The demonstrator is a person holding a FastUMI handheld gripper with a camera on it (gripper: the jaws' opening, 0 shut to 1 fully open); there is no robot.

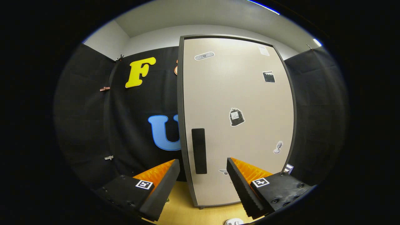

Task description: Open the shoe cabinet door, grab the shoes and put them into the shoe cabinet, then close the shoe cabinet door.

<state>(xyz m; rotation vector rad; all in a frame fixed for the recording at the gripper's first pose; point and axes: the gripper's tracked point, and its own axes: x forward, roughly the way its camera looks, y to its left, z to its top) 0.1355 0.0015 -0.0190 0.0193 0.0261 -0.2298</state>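
The shoe cabinet stands upright just ahead of my fingers, its beige door shut and dotted with small stickers. A black vertical handle sits near the door's left edge, a little beyond and between the fingertips. My gripper is open, with nothing between its orange-and-black fingers. A small white piece of a shoe peeks up from below, between the fingers near the right one.
The cabinet rests on a light wooden floor. Black cloth walls close in behind and on both sides of the cabinet, held by small clips.
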